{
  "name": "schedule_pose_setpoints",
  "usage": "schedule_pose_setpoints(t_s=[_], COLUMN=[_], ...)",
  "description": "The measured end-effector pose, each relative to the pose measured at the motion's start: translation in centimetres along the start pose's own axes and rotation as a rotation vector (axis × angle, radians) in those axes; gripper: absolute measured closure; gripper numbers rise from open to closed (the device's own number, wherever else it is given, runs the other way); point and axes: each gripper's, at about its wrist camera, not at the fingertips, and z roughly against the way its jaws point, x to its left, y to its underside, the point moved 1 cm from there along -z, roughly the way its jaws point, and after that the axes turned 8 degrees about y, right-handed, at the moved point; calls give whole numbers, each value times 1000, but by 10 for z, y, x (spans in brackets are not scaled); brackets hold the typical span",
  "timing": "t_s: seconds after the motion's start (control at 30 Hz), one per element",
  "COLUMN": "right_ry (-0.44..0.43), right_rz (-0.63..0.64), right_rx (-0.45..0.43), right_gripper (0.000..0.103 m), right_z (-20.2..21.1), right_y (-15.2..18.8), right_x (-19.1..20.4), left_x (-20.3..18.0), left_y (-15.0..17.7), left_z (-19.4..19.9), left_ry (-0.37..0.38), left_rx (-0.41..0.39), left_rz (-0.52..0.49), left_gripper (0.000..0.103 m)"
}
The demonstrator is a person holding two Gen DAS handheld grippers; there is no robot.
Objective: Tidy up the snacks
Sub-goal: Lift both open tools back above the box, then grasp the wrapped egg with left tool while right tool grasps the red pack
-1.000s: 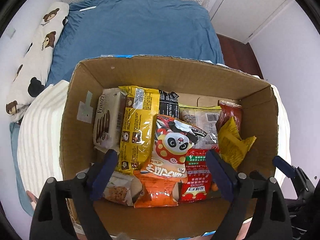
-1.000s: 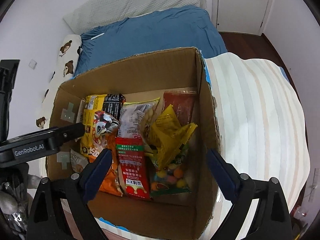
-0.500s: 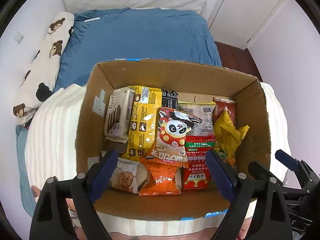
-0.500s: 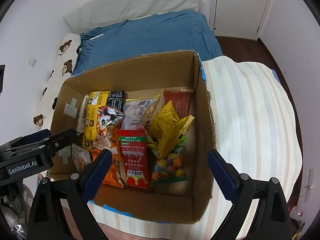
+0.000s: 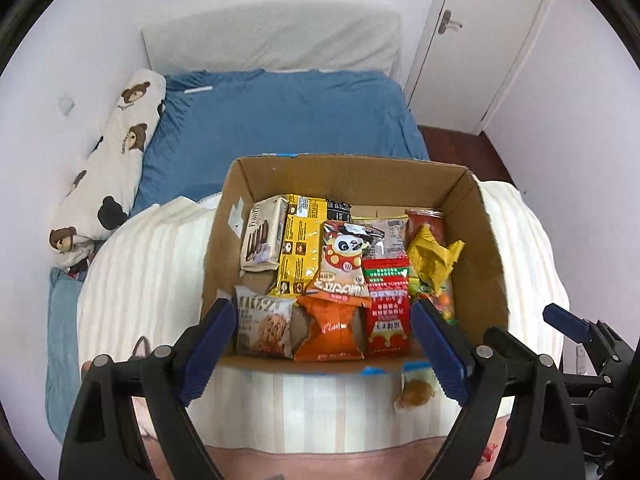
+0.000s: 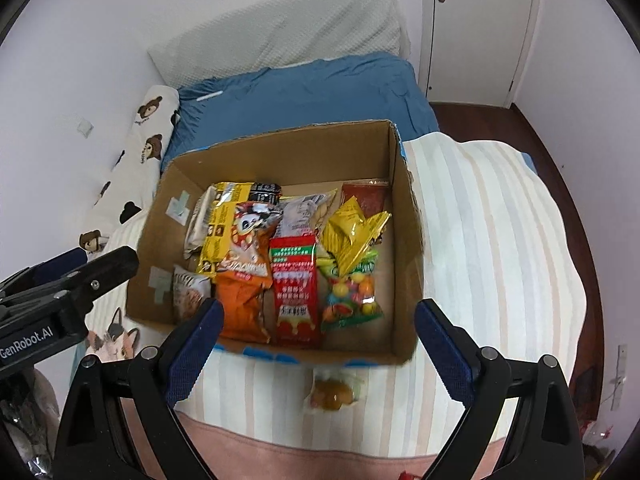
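Both the left gripper and right gripper hang wide open and empty above the cardboard box of snack packets on the bed. One small wrapped snack lies outside, just beside the box's near wall. It looks light, soft and crinkly; a pinch across its middle should suit.

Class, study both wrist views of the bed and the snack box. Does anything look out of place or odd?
One small clear-wrapped snack lies on the striped blanket just outside the near wall of the cardboard box, while every other packet sits inside. Inside, the yellow packets are crumpled and lie askew on their neighbours. Both tools are open and empty.
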Motion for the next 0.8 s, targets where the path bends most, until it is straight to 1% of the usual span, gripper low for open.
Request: schedule_pose_setpoints(t_s=[0.27, 0.43, 0.6, 0.73, 0.8], right_ry=[-26, -57, -87, -95, -100], right_rz=[5, -10, -24, -29, -39], right_rx=[-76, -107, -127, -132, -119], right_gripper=[5, 5, 5, 5, 5], right_z=[56, 84, 102, 107, 105], right_y=[39, 59, 74, 82, 89], right_x=[1, 3, 5, 4, 0], left_x=[-9, -5, -4, -2, -2], left_y=[38, 59, 78, 92, 99], left_z=[54, 74, 90, 91, 87], left_ry=[18, 34, 18, 32, 35], left_rx=[-77, -99, -126, -118, -109], left_rz=[-16, 4, 1, 16, 21], left_gripper=[13, 13, 13, 13, 13])
